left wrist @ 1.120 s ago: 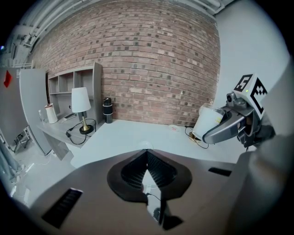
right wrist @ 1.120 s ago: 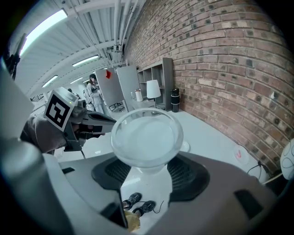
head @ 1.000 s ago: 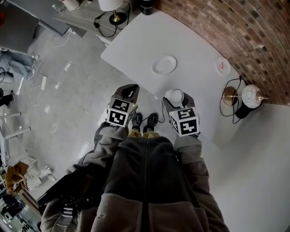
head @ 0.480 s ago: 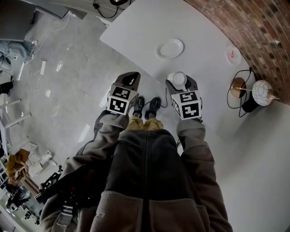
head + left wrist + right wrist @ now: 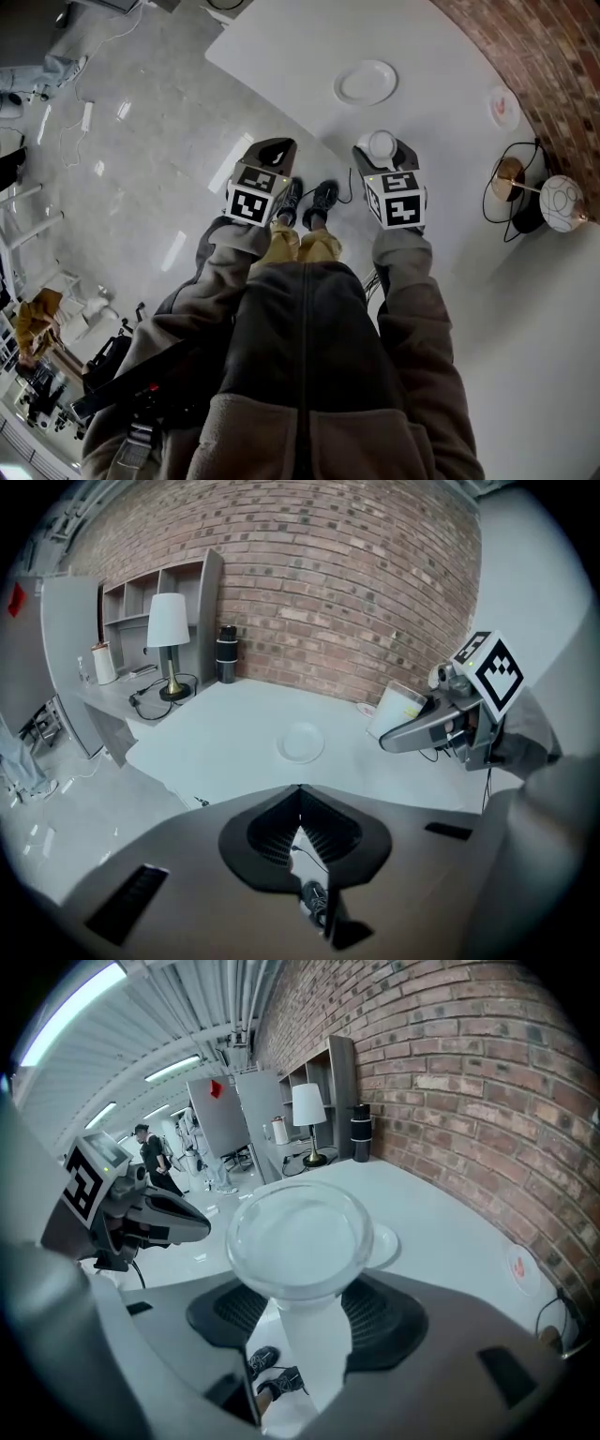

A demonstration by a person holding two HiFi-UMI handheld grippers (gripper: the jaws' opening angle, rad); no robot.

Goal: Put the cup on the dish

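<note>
A clear plastic cup (image 5: 300, 1241) stands upright between the jaws of my right gripper (image 5: 305, 1312), which is shut on it; the same cup (image 5: 382, 145) shows white at the table's near edge in the head view. The white dish (image 5: 366, 82) lies flat on the white table (image 5: 441, 187), a little beyond the cup, and shows behind the cup's rim as the dish (image 5: 380, 1244). My left gripper (image 5: 272, 155) hangs over the floor, left of the table, jaws shut with nothing in them. From the left gripper view the dish (image 5: 301, 742) lies ahead and the held cup (image 5: 397, 711) to the right.
A small pink-marked saucer (image 5: 503, 106) lies near the brick wall (image 5: 553, 66). A brass lamp base (image 5: 509, 173) and a white globe (image 5: 561, 203) with cables stand at the right. Further back are a table lamp (image 5: 169, 641) and a dark flask (image 5: 225, 653). My shoes (image 5: 307, 202) are on the floor.
Both grippers and the cup have moved forward over the table's near edge, closer to the dish. The grip on the cup is unchanged.
</note>
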